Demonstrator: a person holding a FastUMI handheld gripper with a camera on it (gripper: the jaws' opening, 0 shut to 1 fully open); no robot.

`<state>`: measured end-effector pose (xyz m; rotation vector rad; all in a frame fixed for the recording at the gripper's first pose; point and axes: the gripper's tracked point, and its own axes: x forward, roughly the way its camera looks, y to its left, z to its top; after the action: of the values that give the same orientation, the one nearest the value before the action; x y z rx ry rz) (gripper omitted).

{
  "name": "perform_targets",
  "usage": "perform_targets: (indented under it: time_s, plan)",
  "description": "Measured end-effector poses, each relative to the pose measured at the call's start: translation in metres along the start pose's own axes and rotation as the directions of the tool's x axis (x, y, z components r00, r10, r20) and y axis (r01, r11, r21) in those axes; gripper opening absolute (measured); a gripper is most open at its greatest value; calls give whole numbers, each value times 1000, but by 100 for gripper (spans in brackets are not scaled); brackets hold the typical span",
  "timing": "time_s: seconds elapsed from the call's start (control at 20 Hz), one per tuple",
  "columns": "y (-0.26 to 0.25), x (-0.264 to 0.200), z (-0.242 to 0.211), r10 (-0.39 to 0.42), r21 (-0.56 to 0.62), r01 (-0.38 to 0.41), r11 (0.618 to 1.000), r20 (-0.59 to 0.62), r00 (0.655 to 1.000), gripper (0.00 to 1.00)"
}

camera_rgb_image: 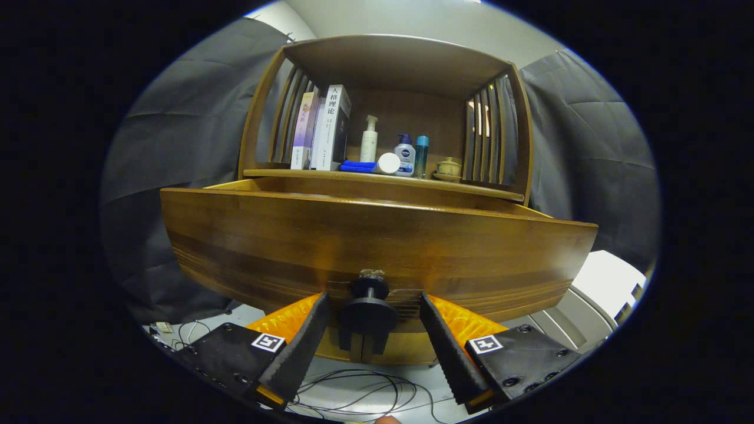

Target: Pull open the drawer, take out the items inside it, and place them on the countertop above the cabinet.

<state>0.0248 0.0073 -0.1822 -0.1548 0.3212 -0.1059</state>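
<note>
The gripper [371,306] stands wide, its two fingers [306,335] spread to either side of the dark round knob [370,315] on the drawer [377,235], with a gap between each finger and the knob; neither presses on it. The knob sits low on the middle of the drawer front, between the fingers.

The drawer is pulled out from the wooden cabinet [386,59], its front panel standing just ahead of the fingers and well forward of the cabinet. Its side walls run back from the front toward the cabinet. What lies inside the drawer is hidden behind the front panel.

Above the drawer and beyond it is the tabletop [283,173] of the cabinet, set inside an open hutch with slatted sides. On it, from the left of the drawer's knob line: upright books [330,129], a white pump bottle [369,140], a blue flat thing [356,167] lying down with a white round cap [388,163] at its end, a small white-and-blue bottle [405,156], a slim teal bottle [422,154], and a small lidded cup [447,168].

Below the drawer, thin cables [359,386] lie on the pale floor [442,383].
</note>
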Motion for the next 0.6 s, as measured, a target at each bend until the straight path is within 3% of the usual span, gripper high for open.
perform_targets:
  time_s: [0.6]
  plan:
    - [-2, 78, 28, 15, 21, -15, 1000, -8, 1000, 97]
